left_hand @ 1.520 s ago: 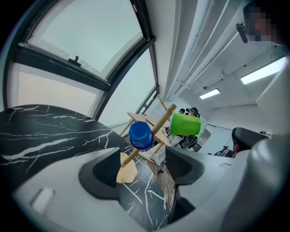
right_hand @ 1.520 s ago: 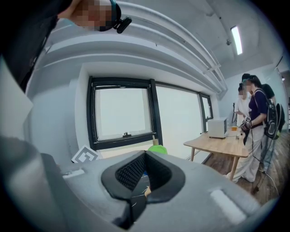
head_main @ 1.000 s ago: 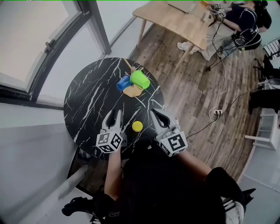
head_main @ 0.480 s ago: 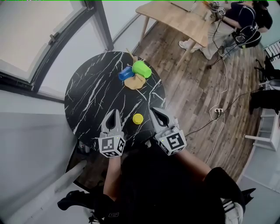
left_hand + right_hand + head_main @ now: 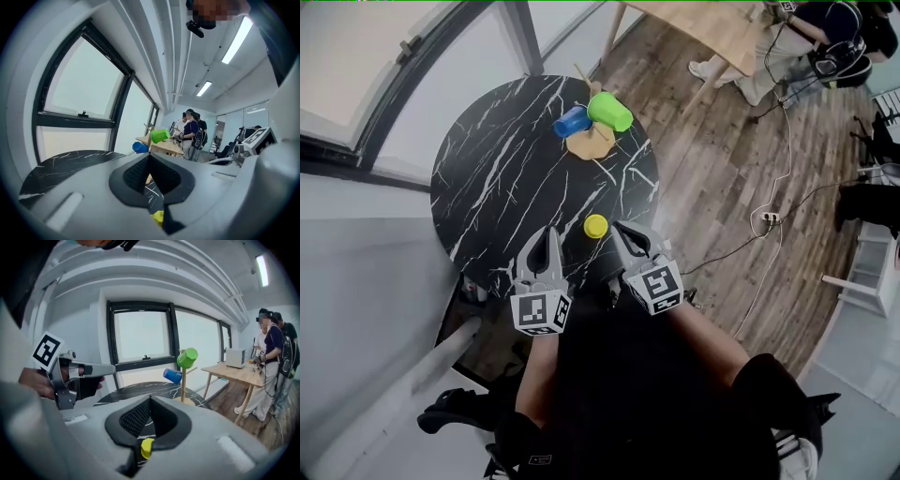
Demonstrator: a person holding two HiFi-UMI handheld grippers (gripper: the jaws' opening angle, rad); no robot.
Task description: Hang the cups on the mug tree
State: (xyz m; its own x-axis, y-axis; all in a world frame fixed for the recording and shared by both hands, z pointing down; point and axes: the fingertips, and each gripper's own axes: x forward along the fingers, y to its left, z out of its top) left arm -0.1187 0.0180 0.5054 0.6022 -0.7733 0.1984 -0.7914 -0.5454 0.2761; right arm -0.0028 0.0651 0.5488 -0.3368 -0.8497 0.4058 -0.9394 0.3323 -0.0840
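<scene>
Head view: the left hand-held gripper (image 5: 550, 232) and right hand-held gripper (image 5: 620, 229) hover over the near edge of the worktop (image 5: 487, 187), jaws together and empty. A second ago the left jaws stood apart. The yellow cup (image 5: 595, 225) lies between them, ungrasped. Farther back, the mug tree (image 5: 587, 142) carries the blue cup (image 5: 572, 121) and green cup (image 5: 609, 112), so only the yellow one seems left to hang.

Green cup (image 5: 609, 111), blue cup (image 5: 572, 121) hung; yellow cup (image 5: 595, 225) unhung.
</scene>
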